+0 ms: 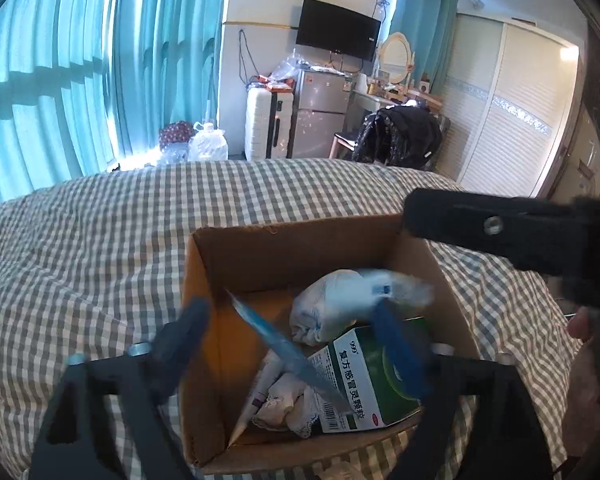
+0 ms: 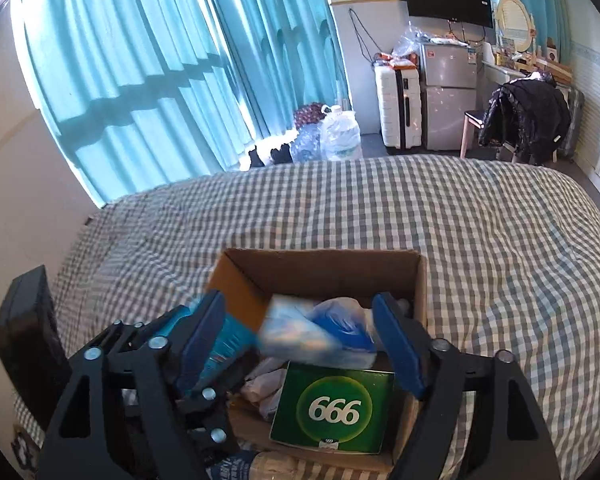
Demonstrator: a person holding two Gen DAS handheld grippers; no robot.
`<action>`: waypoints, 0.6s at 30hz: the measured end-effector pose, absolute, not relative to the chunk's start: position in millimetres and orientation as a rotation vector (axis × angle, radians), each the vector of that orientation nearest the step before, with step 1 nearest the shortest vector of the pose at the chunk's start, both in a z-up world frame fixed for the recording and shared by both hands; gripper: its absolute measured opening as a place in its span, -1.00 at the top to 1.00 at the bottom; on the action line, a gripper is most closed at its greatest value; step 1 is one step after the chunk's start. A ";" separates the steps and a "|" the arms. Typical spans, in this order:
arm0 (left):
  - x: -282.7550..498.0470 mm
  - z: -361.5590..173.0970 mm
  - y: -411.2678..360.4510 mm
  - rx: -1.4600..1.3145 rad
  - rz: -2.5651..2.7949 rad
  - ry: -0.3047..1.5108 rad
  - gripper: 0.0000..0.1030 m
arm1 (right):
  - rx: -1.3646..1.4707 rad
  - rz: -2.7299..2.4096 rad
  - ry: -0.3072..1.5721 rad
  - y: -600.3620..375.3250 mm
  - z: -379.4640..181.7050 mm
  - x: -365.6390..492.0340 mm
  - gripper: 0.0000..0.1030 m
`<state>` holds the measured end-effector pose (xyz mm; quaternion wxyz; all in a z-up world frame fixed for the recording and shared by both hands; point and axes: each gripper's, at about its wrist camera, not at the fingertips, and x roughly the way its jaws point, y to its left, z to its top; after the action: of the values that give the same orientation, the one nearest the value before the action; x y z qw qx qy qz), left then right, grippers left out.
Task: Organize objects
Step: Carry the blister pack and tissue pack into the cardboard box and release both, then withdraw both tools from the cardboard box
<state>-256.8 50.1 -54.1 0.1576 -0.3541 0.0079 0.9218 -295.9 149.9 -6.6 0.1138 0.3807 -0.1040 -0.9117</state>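
Your left hand-held gripper (image 1: 300, 344) hangs spread over the cardboard box (image 1: 204, 264) on the bed (image 1: 80, 240); your right hand-held gripper (image 2: 300, 340) is spread too. Below lie one stiff green medicine carton (image 2: 332, 408), best pinched across its flat faces, and one soft, crinkly white packet (image 1: 340, 304).

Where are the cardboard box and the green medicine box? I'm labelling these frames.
cardboard box (image 1: 300, 256): left wrist view, inner back wall.
green medicine box (image 2: 332, 408): right wrist view, top face with the printed circle.
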 end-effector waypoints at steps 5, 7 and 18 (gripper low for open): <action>-238.5 -31.2 46.4 -0.999 2.660 0.063 -0.92 | 1.058 -2.732 -0.271 157.5 26.3 -269.5 -0.65; -227.8 -19.4 45.1 -0.991 2.676 0.093 -0.93 | 1.045 -2.747 -0.258 161.1 40.2 -255.0 -0.66; -152.6 71.6 34.6 -0.901 2.773 0.142 -0.93 | 0.953 -2.821 -0.153 168.1 114.7 -154.2 -0.66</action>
<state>-152.6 34.6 71.6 0.1111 -0.3068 0.0482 0.9440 -154.2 168.1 114.7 0.0800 0.3186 -0.0512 -0.9431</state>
